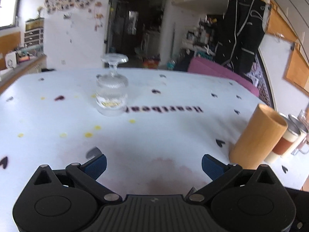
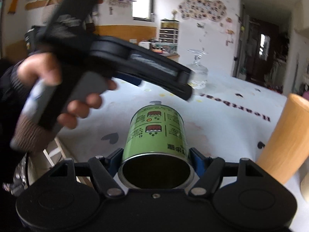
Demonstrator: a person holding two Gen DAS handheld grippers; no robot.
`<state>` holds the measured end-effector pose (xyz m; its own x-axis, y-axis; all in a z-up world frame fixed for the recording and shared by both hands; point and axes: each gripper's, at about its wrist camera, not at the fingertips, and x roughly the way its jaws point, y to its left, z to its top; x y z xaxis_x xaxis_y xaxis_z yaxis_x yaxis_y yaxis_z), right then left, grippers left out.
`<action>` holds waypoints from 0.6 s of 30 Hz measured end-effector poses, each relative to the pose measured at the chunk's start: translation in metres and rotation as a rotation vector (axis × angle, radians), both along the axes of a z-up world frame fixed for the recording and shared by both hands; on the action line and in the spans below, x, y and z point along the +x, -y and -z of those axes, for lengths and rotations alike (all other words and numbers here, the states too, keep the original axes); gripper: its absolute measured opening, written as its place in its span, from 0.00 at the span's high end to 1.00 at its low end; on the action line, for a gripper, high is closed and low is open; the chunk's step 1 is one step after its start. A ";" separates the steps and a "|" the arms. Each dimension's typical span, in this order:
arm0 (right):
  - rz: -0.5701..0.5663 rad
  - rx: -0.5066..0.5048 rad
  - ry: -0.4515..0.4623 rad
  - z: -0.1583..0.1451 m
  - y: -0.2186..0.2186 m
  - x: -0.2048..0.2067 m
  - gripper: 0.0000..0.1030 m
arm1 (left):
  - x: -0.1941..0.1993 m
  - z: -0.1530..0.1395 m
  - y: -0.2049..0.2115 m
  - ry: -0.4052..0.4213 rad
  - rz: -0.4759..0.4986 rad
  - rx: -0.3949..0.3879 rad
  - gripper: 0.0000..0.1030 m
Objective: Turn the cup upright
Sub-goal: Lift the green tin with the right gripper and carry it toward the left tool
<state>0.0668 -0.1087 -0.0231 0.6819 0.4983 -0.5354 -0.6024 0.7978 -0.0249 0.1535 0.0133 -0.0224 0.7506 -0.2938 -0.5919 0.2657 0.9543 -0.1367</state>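
A clear stemmed glass cup (image 1: 112,86) stands upside down, rim on the white tablecloth (image 1: 154,131) and foot up; it also shows in the right wrist view (image 2: 198,68), partly behind the left gripper's body. My left gripper (image 1: 154,166) is open and empty, well short of the glass. My right gripper (image 2: 155,159) is shut on a green tin cup (image 2: 157,135), held tilted with its dark open mouth toward the camera, above the table. The left gripper's body (image 2: 135,61) and the hand holding it cross the right wrist view.
A tall wooden cup (image 1: 256,137) stands upright at the right, also in the right wrist view (image 2: 285,139). Beside it are metal-rimmed tumblers (image 1: 287,139). The tablecloth has heart prints and lettering (image 1: 164,109). A purple seat (image 1: 222,75) lies beyond the table's far edge.
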 end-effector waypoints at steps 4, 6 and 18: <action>-0.019 -0.004 0.015 0.001 0.002 -0.003 0.28 | 0.000 0.007 0.000 -0.033 0.019 0.010 0.00; -0.007 -0.005 0.017 0.000 0.004 -0.003 0.29 | -0.003 0.007 -0.005 -0.037 0.021 -0.013 0.00; 0.054 0.007 0.026 0.001 0.021 -0.005 0.21 | -0.014 0.000 -0.020 -0.024 0.018 -0.077 0.00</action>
